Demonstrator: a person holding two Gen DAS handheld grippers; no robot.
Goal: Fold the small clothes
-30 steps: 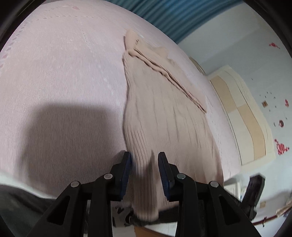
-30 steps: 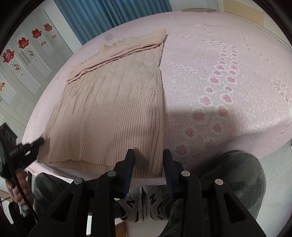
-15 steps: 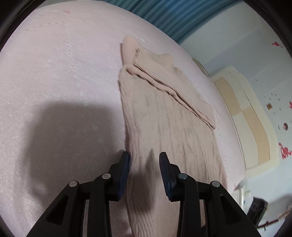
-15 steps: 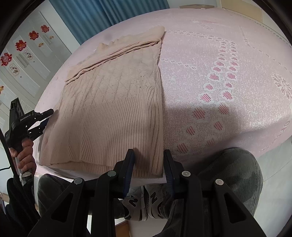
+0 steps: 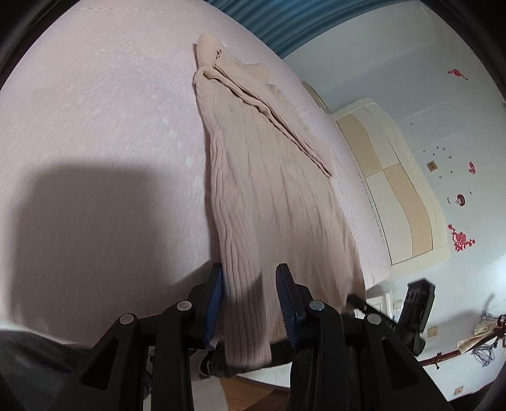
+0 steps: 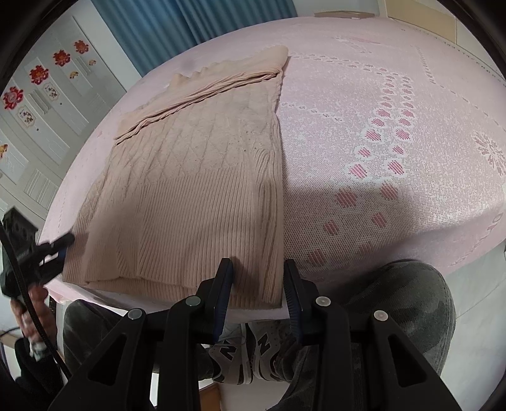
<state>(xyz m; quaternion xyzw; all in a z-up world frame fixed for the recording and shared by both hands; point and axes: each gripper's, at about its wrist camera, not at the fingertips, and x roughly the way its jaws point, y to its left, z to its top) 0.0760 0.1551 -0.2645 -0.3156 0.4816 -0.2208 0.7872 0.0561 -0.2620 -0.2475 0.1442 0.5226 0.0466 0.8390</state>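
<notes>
A beige ribbed knit sweater (image 6: 196, 189) lies flat on a pink bedspread (image 6: 395, 126), its hem at the near bed edge; the sleeves are folded across its far end. It also shows in the left wrist view (image 5: 268, 196). My left gripper (image 5: 249, 284) is open, its jaws on either side of the sweater's left hem corner; it also shows in the right wrist view (image 6: 53, 249). My right gripper (image 6: 257, 278) is open, its jaws on either side of the right hem corner. Neither is closed on the cloth.
The bed edge runs just under both grippers. The person's legs and grey sneakers (image 6: 249, 351) are below it. A blue curtain (image 6: 189, 22) and white cabinets with red decals (image 6: 41, 82) stand behind; a cream wardrobe (image 5: 395, 177) is at the right.
My left gripper swung over the bed and came back to the sweater's left hem corner. My right gripper moved slightly forward onto the right hem corner. Both stayed open.
</notes>
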